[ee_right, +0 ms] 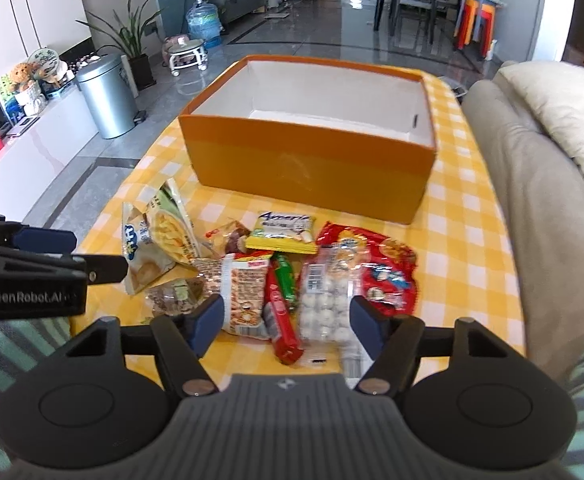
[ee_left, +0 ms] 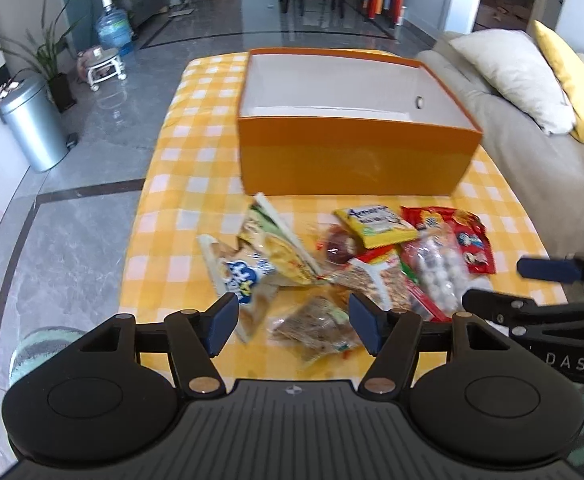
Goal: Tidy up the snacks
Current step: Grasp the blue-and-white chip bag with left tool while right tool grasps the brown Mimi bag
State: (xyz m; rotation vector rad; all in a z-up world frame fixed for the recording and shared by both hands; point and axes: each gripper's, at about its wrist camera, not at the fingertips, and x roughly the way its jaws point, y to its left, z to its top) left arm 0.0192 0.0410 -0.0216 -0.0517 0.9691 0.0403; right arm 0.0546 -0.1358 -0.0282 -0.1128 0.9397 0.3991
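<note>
Left wrist view: we see left gripper (ee_left: pixel 292 326) spread, nothing pinched, above clear brown-snack pkt (ee_left: pixel 315 326). Right gripper (ee_right: pixel 286 324) spread too, over white-ball pkt (ee_right: pixel 325 308) & red stick pkt (ee_right: pixel 282 320). Snack pile on checked cloth (ee_right: pixel 467 216), just before empty orange box (ee_right: pixel 307 164).

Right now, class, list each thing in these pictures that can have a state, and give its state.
Orange box: open, nothing visible inside.
Snack packets: piled loose on the checked cloth, outside the box.
Left gripper: open above a clear packet.
Right gripper: open over the bag of white balls.
Bin: lid closed.
</note>
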